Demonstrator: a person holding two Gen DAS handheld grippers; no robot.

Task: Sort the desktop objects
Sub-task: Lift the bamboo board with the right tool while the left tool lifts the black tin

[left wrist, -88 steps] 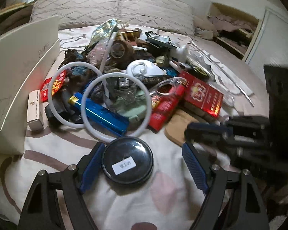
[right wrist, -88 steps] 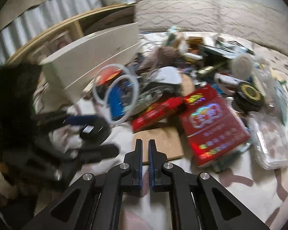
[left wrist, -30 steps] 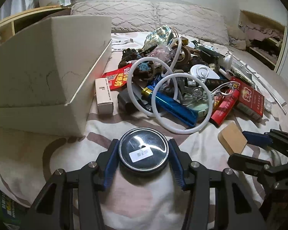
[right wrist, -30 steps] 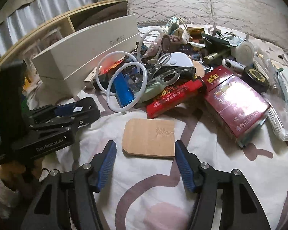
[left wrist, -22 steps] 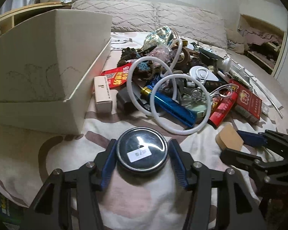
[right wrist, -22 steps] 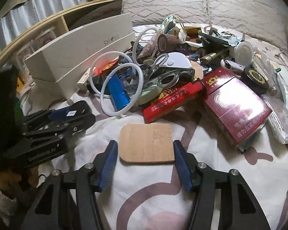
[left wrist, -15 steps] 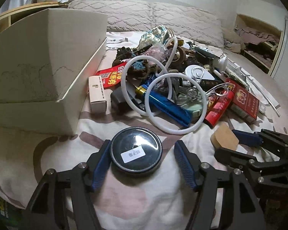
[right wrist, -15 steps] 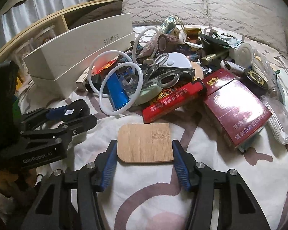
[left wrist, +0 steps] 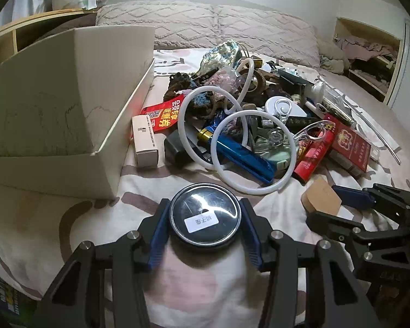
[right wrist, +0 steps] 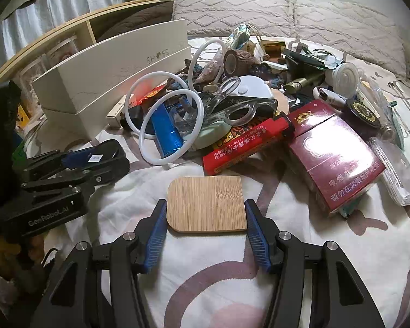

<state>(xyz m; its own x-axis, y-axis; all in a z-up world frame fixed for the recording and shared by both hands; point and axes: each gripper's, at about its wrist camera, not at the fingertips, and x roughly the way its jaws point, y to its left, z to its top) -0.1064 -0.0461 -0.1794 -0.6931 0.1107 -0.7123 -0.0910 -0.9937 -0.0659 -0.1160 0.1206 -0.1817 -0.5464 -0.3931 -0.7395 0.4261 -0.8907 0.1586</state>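
Left wrist view: left tool (left wrist: 205,220) clamped on a round black tin (left wrist: 205,214) with a white label, both blue pads against its rim, tin low over the patterned bedsheet (left wrist: 139,188), just in front of the white shoe box (left wrist: 68,125). Clutter pile sits right of the box: white rings (left wrist: 255,150), blue tube (left wrist: 243,157), red packet (left wrist: 315,153). Right wrist view: right tool (right wrist: 206,217) with both pads touching the side edges of a flat bamboo coaster (right wrist: 206,203) lying on the sheet, well right of and nearer than the shoe box (right wrist: 112,73); firm grip cannot be told. Red carton (right wrist: 333,164) beyond to the right.
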